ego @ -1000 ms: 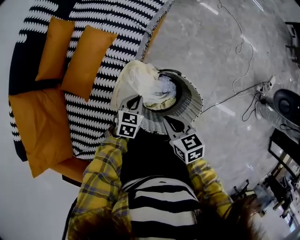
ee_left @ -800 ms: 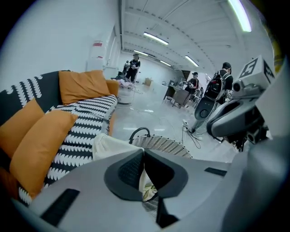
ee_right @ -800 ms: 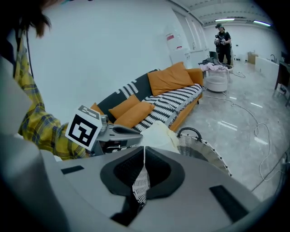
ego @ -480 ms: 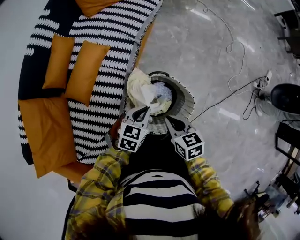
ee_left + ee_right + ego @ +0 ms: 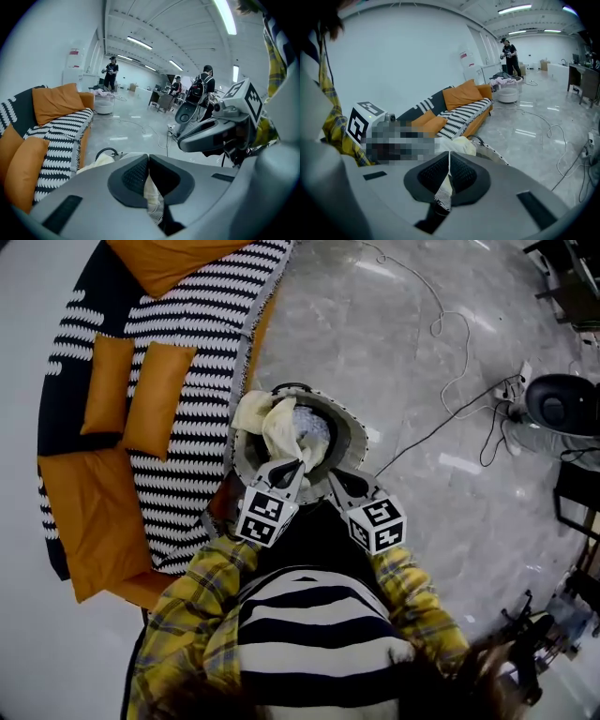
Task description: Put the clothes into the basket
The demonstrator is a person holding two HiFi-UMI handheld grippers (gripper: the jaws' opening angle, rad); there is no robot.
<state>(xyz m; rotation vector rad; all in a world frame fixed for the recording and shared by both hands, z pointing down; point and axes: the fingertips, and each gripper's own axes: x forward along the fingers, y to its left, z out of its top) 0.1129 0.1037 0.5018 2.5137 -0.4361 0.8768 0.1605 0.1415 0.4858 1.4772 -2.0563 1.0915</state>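
both grippers are gripping the crumpled cream cloth (image 5: pixel 277 427): the left gripper (image 5: pixel 292 466) jaws are closing tight on it, and the right gripper (image 5: pixel 336 480) jaws are pinching a fold. the cloth is sitting in the round woven black-and-white basket (image 5: pixel 354 437), spilling over its rim at 10 o'clock, beside the black-and-white striped sofa (image 5: pixel 187 381).

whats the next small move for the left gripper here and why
Probably carry the left gripper a little forward over the basket opening and lower it before letting go. Its jaws are shut on the cream garment, and part of that garment drapes over the basket's left rim toward the sofa, so releasing right here might leave it hanging outside.
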